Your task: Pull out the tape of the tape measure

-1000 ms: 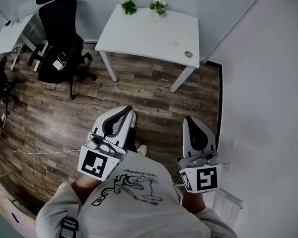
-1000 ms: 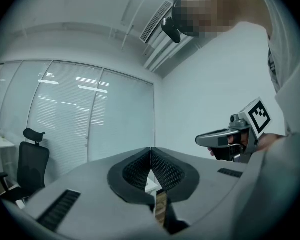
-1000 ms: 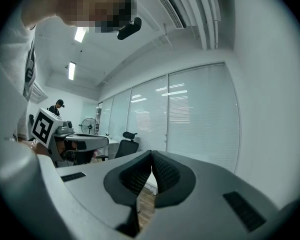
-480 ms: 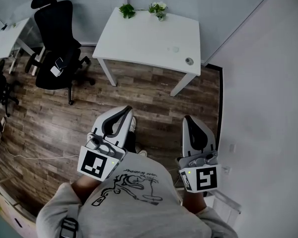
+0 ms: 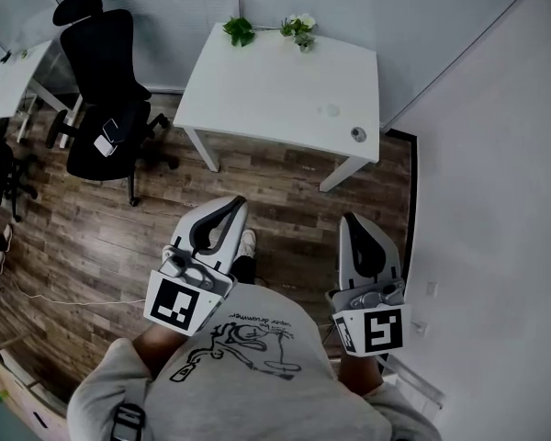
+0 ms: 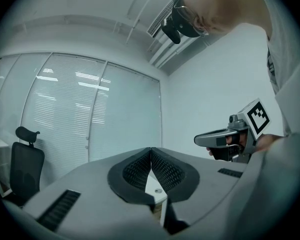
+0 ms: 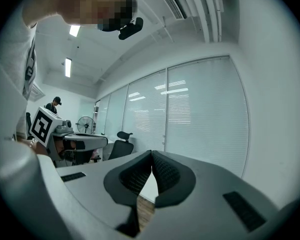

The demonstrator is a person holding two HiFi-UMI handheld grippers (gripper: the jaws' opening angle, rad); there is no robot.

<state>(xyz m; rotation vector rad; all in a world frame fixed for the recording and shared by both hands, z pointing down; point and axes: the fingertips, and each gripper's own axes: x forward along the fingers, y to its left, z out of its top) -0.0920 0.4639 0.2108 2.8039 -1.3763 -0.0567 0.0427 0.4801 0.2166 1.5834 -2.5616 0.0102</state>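
Note:
I hold both grippers level in front of my body, over the wooden floor, some way short of a white table point(image 5: 257, 85). On the table's right part lie a small round dark-centred thing point(image 5: 358, 134) and a paler round thing point(image 5: 329, 110); I cannot tell which is the tape measure. The left gripper point(image 5: 231, 205) is shut with nothing between its pads point(image 6: 160, 169). My right gripper point(image 5: 349, 220) is shut and empty as well, its pads point(image 7: 162, 174) meeting at the tips.
Two small plants point(image 5: 239, 30) stand at the table's far edge. A black office chair point(image 5: 106, 90) with a phone on its seat is left of the table, another desk point(image 5: 5, 81) farther left. A white wall point(image 5: 496, 200) runs along the right. A cable point(image 5: 64, 297) lies on the floor.
The table has slid lower and nearer in the head view, and the chair has shifted with it. Both grippers keep their place in front of me and stay shut.

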